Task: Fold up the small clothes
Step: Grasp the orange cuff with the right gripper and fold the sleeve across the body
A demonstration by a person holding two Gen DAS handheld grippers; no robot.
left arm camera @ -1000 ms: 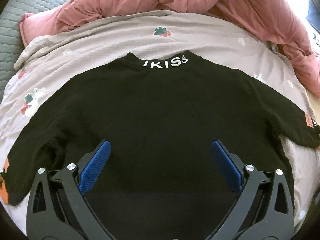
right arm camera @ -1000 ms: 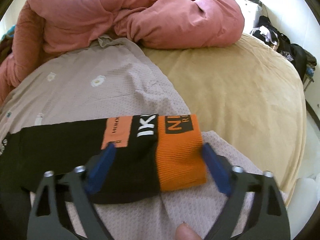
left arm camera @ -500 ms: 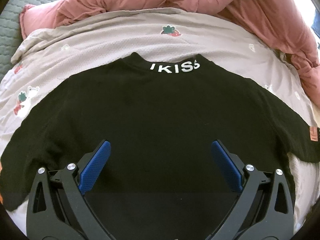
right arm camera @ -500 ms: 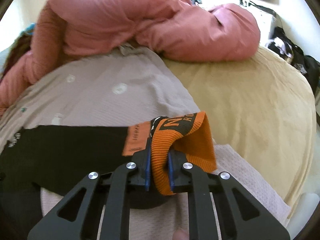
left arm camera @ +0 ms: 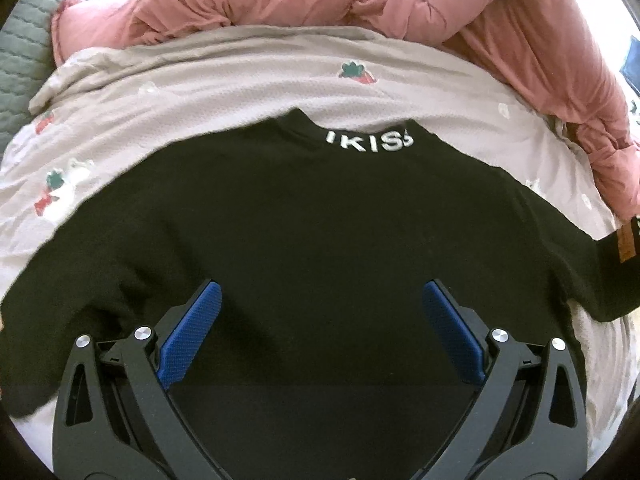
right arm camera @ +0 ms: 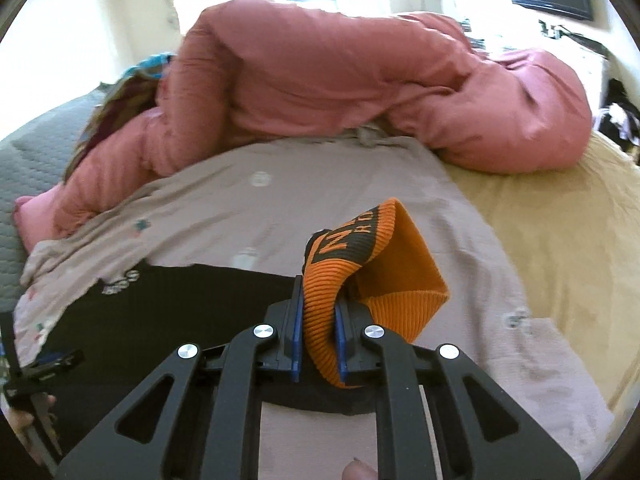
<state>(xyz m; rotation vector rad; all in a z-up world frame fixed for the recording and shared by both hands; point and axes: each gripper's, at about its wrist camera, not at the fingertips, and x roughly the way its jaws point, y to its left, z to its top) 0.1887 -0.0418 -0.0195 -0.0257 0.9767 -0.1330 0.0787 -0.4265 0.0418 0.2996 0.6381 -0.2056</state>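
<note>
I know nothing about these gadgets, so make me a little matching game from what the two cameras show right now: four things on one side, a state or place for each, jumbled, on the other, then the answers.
Things:
1. left gripper
2. right gripper
3. black sweater
4. pink duvet

States or places:
A. bunched up at the far side of the bed
B. fingers wide apart above dark cloth
C. spread flat on the grey printed blanket
D. clamped on the orange cuff

Pairs: 1-B, 2-D, 3-C, 4-A
</note>
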